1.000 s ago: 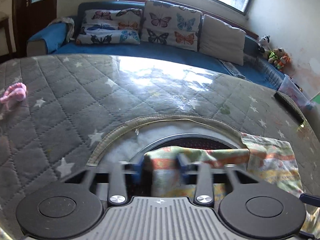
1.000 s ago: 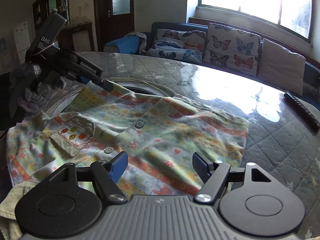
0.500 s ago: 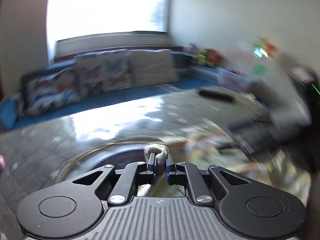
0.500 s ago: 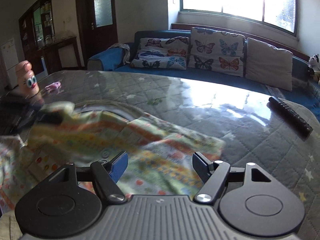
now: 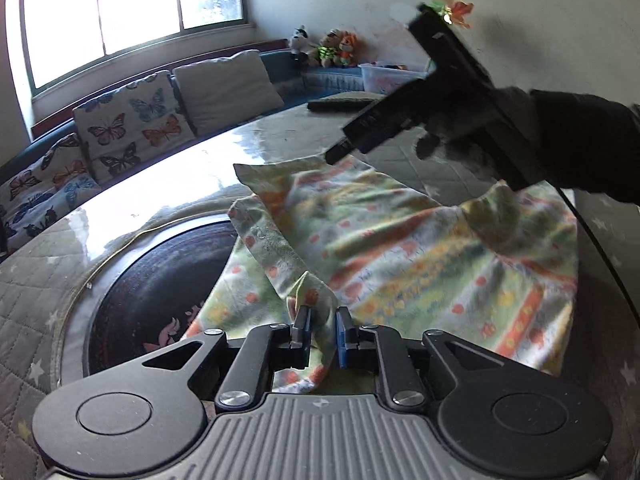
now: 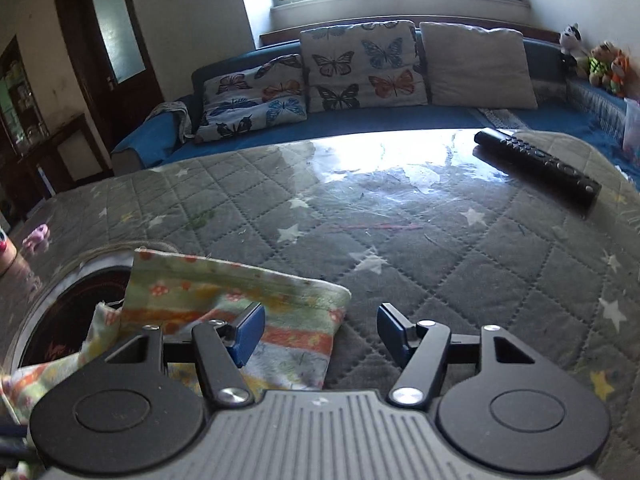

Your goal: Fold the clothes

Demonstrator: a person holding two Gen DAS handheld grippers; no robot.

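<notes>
The shirt [image 5: 420, 248] lies on the counter [image 6: 400, 232], partly over the dark round inset [image 5: 160, 280] in the quilted cover. Part of it is already doubled over: in the right wrist view its near corner shows a folded edge with two layers stacked. The left gripper [image 5: 322, 330] holds a bunched ridge of the cloth, raised a little off the counter, and the fabric runs taut from that pinch toward the far side. That hold suits carrying one edge of the shirt across the rest to make a fold.

The left fingers [image 5: 301, 326] are nearly closed, clamped on that fold of cloth, which fills the narrow gap between them.

The right gripper [image 6: 320, 328] sits low over the shirt's folded corner, placed as if to pin or steady that end while the other is drawn over. Its fingers [image 6: 250, 326] stand wide apart and grip nothing; the left one lies over the cloth, the right over bare quilt. Whether the left one actually presses the fabric is hard to tell from this angle.

In the left wrist view the right gripper's tip reaches down to the shirt's far edge, held by a gloved hand [image 5: 480, 132].

A remote [image 6: 536, 168] lies well apart.
</notes>
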